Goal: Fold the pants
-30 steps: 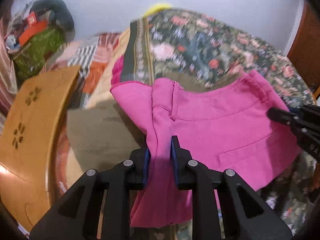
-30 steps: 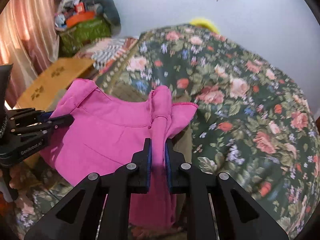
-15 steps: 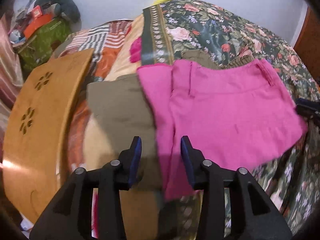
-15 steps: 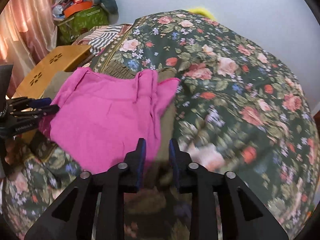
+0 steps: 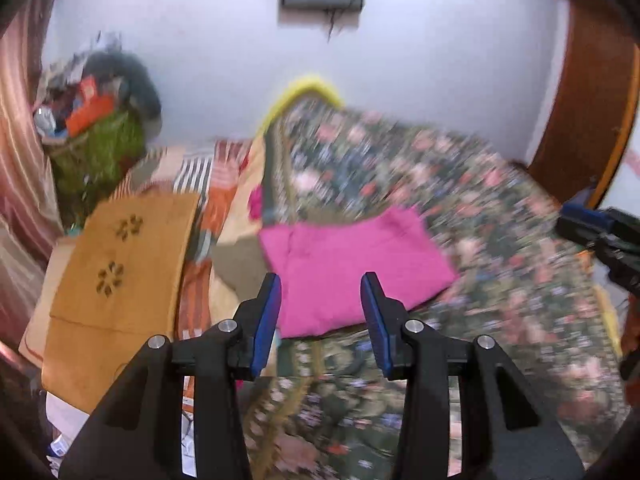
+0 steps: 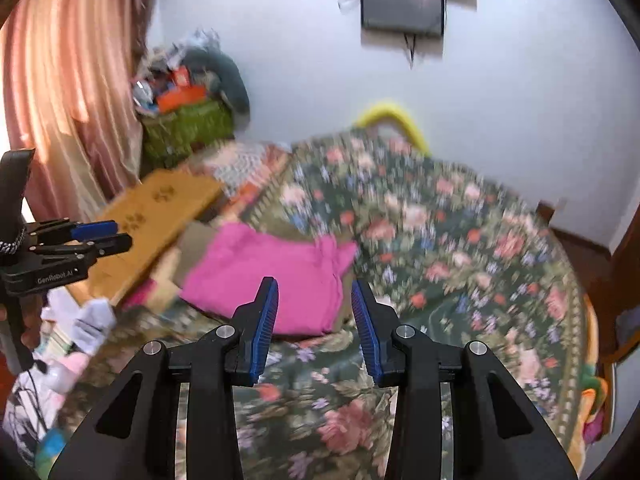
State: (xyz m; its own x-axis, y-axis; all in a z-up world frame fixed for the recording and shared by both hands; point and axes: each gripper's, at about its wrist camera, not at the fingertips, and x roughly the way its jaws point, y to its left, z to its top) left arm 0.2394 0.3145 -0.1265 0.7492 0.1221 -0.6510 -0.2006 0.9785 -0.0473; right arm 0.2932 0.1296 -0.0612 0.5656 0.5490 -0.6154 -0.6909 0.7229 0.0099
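Note:
The pink pants (image 5: 352, 268) lie folded in a flat bundle on the floral bedspread (image 5: 500, 280), and they also show in the right wrist view (image 6: 272, 276). My left gripper (image 5: 320, 282) hovers above and short of them, open, with nothing between its blue pads. My right gripper (image 6: 314, 286) is likewise raised clear of the pants; its jaws are opening and hold nothing. Each gripper appears at the edge of the other's view: the right gripper (image 5: 584, 222) at far right, the left gripper (image 6: 106, 236) at far left. Both views are motion-blurred.
An olive garment (image 5: 236, 260) lies under the pants' left side. A wooden board (image 5: 120, 272) lies at the bed's left edge. A green basket (image 6: 188, 128) of clutter stands by the pink curtain (image 6: 68, 92). A screen (image 6: 404, 4) hangs on the wall.
Both grippers let go of the pink pants, opened, and pulled up and back. The pants dropped flat onto the bedspread and now look smaller and farther away.

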